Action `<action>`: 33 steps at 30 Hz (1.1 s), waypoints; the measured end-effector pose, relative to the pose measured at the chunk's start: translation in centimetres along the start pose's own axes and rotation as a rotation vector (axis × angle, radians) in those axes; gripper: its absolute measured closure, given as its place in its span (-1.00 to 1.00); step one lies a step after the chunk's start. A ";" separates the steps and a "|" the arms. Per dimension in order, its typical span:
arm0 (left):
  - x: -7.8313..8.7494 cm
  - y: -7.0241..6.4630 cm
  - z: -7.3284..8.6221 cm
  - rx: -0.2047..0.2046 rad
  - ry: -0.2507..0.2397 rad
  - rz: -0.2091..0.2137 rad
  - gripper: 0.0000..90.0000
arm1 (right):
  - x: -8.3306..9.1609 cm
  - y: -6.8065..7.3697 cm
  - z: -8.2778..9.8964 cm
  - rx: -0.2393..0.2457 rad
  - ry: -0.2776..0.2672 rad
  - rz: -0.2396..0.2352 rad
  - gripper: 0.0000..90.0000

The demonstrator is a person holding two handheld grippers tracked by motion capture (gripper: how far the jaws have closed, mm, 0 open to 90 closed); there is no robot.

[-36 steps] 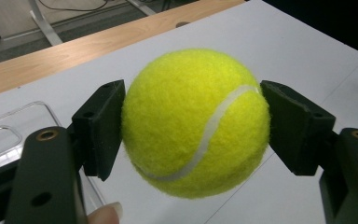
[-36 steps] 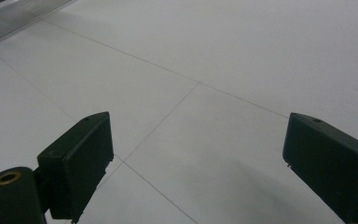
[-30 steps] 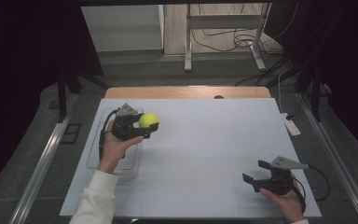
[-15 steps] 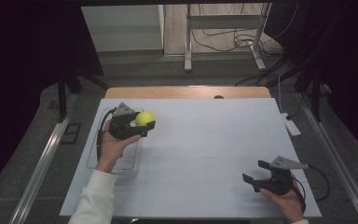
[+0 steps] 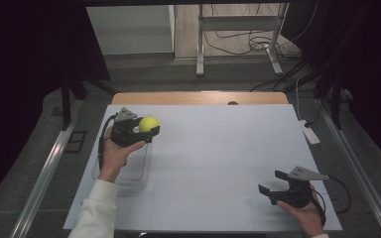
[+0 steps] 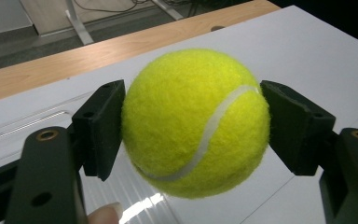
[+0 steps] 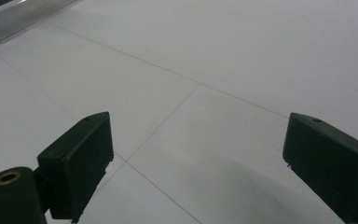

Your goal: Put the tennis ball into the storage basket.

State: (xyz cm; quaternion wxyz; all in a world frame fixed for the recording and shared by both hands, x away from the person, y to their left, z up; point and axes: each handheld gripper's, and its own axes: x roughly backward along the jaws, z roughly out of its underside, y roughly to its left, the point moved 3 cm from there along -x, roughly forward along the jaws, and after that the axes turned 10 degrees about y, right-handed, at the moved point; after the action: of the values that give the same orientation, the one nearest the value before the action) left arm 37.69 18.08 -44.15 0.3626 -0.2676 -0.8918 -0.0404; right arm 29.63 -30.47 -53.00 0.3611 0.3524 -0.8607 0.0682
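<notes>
A yellow-green tennis ball is clamped between the black pads of my left gripper, which a hand holds up over the far end of a clear plastic container at the table's left. In the left gripper view both pads press the sides of the ball, so the left gripper is shut on it. My right gripper rests near the front right corner, its jaws wide apart. The right gripper view shows the right gripper with nothing but white tabletop between the jaws.
A white sheet marked with thin grid lines covers the table, with a wooden edge at the back. A small white device lies at the right edge. Metal stand legs and cables are on the floor beyond.
The left gripper with the ball has drifted slightly to the left and away from the person. The right gripper has stayed where it was.
</notes>
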 end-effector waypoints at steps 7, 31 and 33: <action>0.0 1.5 0.2 0.042 0.008 -0.022 -0.40 | 0.0 0.0 -0.1 0.001 -0.003 -0.007 -0.81; -0.1 5.5 0.2 0.110 0.043 -0.094 -0.40 | -0.1 0.0 0.0 -0.005 -0.001 -0.003 -0.81; -0.2 5.8 0.2 0.115 0.050 -0.100 -0.40 | -0.1 0.0 0.0 -0.006 -0.001 -0.003 -0.81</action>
State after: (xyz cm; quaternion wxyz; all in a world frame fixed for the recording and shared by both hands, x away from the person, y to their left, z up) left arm 40.61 23.03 -45.17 0.3972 -0.2001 -0.8955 -0.0141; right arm 29.68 -30.46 -53.04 0.3616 0.3528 -0.8606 0.0650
